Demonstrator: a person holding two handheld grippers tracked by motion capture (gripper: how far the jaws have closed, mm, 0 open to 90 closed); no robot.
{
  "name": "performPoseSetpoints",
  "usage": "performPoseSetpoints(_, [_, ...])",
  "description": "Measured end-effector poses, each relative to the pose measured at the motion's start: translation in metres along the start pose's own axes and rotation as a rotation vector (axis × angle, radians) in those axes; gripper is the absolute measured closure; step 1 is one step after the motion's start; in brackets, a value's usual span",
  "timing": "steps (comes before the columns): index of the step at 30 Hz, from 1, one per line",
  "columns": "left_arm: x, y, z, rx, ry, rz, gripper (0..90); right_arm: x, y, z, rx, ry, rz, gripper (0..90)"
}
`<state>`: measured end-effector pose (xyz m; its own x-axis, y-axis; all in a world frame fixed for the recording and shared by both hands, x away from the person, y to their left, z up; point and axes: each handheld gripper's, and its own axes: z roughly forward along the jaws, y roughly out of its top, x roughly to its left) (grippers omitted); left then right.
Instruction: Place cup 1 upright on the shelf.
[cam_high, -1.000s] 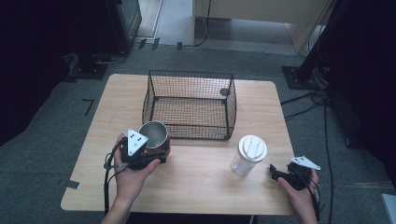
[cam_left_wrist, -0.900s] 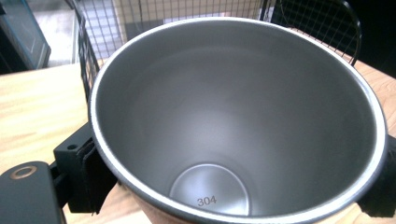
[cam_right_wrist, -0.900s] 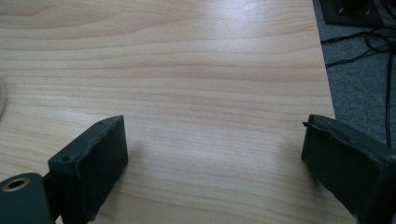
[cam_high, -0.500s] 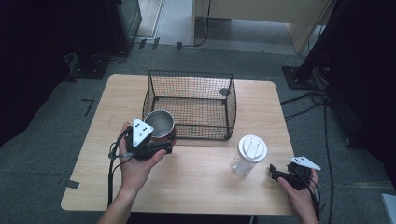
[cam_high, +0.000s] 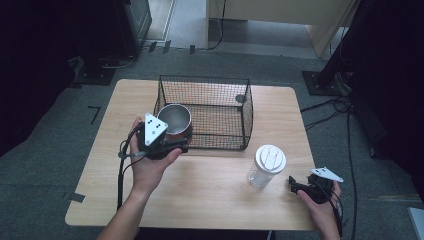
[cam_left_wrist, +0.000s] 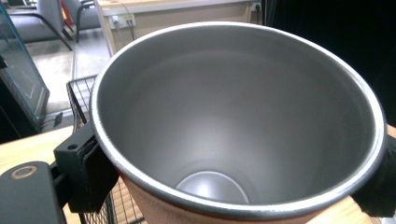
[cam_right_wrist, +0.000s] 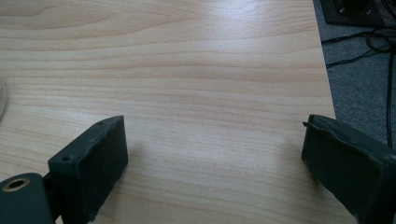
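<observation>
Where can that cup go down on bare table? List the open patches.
Free: wood left of the wire basket, and the front strip between the left gripper holding the metal cup and the lidded jar. Crowded: around the jar and the right gripper.

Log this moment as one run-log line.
left gripper: shut on steel cup, at wire basket front-left corner | right gripper: open, idle on table | lidded plastic jar: upright, untouched

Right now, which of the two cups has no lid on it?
The steel cup held in the left tongs by the wire basket: its mouth is open and empty. The clear cup wears a white lid.
</observation>
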<state>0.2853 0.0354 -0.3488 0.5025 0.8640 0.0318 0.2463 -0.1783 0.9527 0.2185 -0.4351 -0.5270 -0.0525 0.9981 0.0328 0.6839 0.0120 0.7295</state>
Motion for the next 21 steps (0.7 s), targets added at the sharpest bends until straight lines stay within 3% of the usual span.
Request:
performPoseSetpoints(11, [0.009,0.011,0.022,-0.021,0.022,-0.024,8.3,0.000,0.000,0.000,0.001,0.002,-0.005,6.9])
performPoseSetpoints(16, [0.014,0.010,0.036,-0.029,0.054,-0.024,8.3,0.000,0.000,0.000,0.001,0.002,-0.005,6.9])
performPoseSetpoints(21, [0.022,0.004,0.052,-0.022,0.079,-0.048,8.3,-0.001,0.000,0.000,0.001,0.004,-0.004,6.9])
